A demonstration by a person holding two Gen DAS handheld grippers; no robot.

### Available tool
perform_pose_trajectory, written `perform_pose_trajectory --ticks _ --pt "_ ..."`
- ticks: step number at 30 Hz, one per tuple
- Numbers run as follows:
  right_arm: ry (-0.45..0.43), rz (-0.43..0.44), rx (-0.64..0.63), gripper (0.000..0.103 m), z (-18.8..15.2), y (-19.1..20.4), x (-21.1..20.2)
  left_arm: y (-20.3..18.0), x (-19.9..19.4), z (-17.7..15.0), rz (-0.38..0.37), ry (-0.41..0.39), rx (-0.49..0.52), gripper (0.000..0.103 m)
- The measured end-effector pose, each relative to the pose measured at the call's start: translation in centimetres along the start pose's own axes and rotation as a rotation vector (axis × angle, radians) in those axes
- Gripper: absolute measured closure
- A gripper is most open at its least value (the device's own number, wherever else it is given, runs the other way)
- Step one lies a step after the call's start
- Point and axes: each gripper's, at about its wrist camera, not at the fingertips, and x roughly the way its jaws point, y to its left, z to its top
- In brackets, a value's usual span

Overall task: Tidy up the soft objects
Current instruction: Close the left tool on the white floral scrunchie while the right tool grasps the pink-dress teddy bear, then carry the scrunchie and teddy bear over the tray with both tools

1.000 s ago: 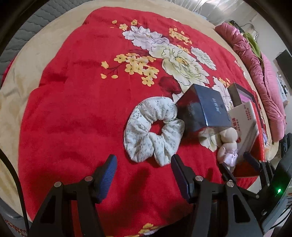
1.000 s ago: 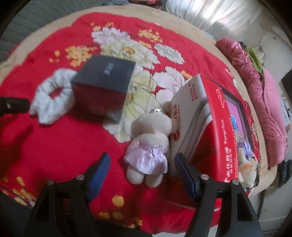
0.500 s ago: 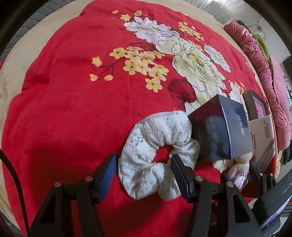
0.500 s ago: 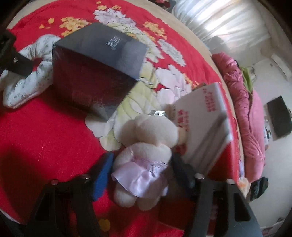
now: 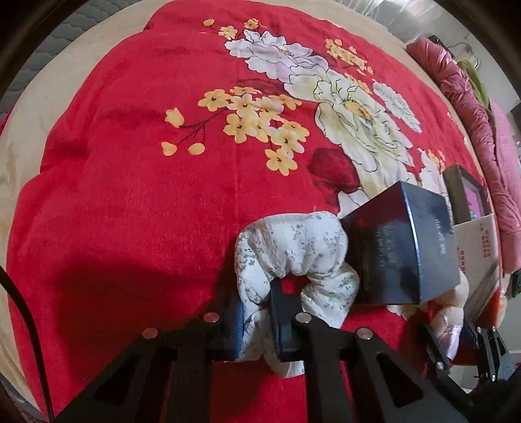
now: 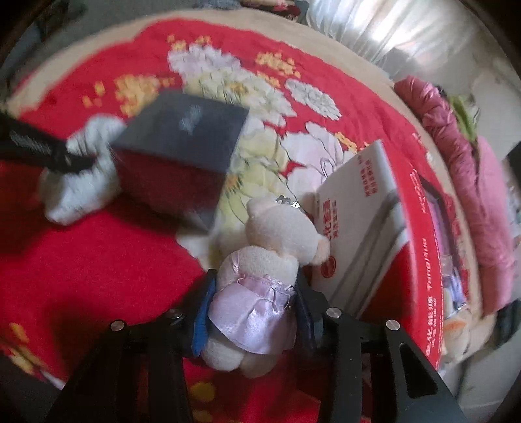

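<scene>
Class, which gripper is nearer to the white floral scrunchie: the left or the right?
Left. The left gripper is clamped on the scrunchie itself. The right gripper is beyond the dark box, around the plush bear.

Red blanket (image 5: 136,208), printed with white and yellow flowers, spread over a beige sheet (image 5: 65,84) on a bed. Dark blue glossy box (image 5: 403,247), square, standing on the blanket. Red-and-white carton (image 6: 368,227) with red printed characters, lying tilted to the right of the dark box. Pink quilted bedding (image 5: 488,156), heaped along the bed's far right edge. Pale curtain (image 6: 390,29) behind.
</scene>
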Motion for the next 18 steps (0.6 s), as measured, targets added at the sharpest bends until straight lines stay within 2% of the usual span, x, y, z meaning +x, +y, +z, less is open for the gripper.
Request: perform_pose_trajectory --ticks 5,7,11,18 --pt "-0.087 0.097 0.065 0.058 0.8 -1.0 -3.8 0.1 -2.1 -0.7 -0.065 -0.032 -0.016 0.093" --pt "-0.121 0.114 0.082 0.058 1.2 -1.5 -5.2 -0.3 -3.8 -1.0 -0.072 -0.072 -0.011 0.093" --pt "-0.163 0.142 0.118 0.058 1.6 -2.6 -7.4 -1.2 -8.5 -1.3 -0.078 -0.160 0.000 0.093" --pt "-0.250 0.182 0.182 0.058 1.4 -5.3 -11.9 -5.2 -16.3 -1.2 -0.102 -0.280 0.092 0.093"
